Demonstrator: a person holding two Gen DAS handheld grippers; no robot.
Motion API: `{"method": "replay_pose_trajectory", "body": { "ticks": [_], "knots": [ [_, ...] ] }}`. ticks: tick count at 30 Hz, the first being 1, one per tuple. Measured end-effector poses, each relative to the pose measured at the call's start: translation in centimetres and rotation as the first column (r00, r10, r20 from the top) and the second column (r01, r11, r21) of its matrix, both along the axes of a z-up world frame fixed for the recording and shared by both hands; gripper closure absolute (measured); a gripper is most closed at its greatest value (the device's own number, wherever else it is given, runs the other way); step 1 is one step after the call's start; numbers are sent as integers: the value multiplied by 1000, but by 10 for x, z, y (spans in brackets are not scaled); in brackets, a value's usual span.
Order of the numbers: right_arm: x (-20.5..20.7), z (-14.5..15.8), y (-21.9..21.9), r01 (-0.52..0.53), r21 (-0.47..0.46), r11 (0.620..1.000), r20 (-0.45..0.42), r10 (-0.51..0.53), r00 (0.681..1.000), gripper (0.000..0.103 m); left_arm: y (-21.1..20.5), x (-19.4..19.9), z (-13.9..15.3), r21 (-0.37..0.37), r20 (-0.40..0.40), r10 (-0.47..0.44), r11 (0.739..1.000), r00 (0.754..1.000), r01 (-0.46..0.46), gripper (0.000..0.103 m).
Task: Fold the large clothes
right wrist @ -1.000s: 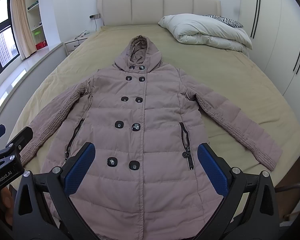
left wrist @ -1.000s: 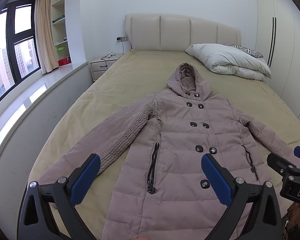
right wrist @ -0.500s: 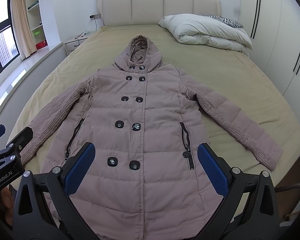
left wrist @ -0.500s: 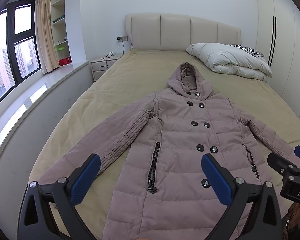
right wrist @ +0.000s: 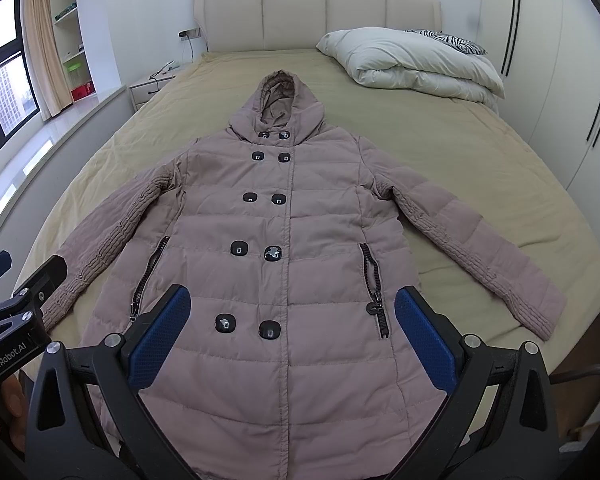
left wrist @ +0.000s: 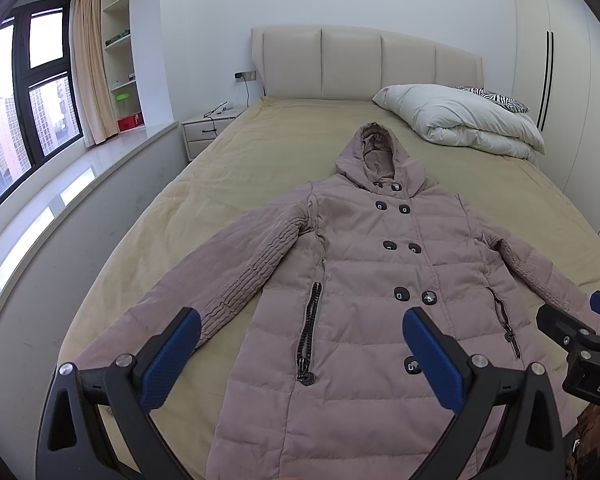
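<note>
Here we are at the foot of the bed [left wrist: 260,152], and the hooded puffer coat [right wrist: 288,240] is laid out flat on the tan bedspread, front side up, hood [right wrist: 278,108] pointing toward the cream headboard [right wrist: 316,12]. Both sleeves are spread out to the sides and angled down toward the near edge, the left sleeve [left wrist: 236,276] running toward the window side, the right sleeve [right wrist: 480,252] reaching toward the wardrobe side. Double row of dark buttons down the middle, a zip pocket [right wrist: 374,292] on each flank, all fastened and lying smooth.

The left gripper [left wrist: 302,354] hovers over the coat's lower left side, blue pads wide apart, holding nothing. The right gripper [right wrist: 288,336] hangs over the hem area in the middle of the coat, pads likewise spread wide and empty. Neither one is touching the fabric. Each gripper peeks into the edge of the other's view, so the two sit side by side.

Up at the head of the bed, a bunched white duvet [right wrist: 412,64] sits on the right half with a zebra-print pillow [right wrist: 448,38] behind it, well apart from the coat. A nightstand [left wrist: 208,136] stands beside the bed on the window side
</note>
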State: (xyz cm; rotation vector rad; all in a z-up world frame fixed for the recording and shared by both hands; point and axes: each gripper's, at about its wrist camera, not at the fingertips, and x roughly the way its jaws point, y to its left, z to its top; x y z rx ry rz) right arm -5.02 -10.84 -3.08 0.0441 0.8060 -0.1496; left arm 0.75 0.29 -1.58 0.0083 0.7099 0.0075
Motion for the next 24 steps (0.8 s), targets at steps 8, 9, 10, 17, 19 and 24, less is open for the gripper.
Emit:
{"method": "replay_pose_trajectory", "body": {
  "ticks": [8, 9, 10, 17, 19, 24],
  "knots": [
    [0, 0, 0, 1, 1, 1000, 0, -1, 1000, 0, 0, 0, 0, 1, -2, 0, 1000, 1000, 0, 0],
    [0, 0, 0, 1, 1, 1000, 0, -1, 1000, 0, 0, 0, 0, 1, -2, 0, 1000, 1000, 0, 0],
    [0, -1, 0, 1, 1, 1000, 1, -1, 1000, 0, 0, 0, -1, 1, -2, 0, 1000, 1000, 0, 0],
    [0, 0, 0, 0, 2, 1000, 0, 0, 1000, 0, 0, 0, 0, 2, -3, 0, 1000, 1000, 0, 0],
    [0, -2, 0, 1, 3, 1000, 0, -1, 1000, 0, -1, 1, 0, 3, -4, 0, 1000, 1000, 0, 0],
    [1, -3, 1, 2, 6, 1000, -2, -2, 1000, 0, -1, 1, -1, 3, -4, -1, 1000, 1000, 1, 0]
  ]
}}
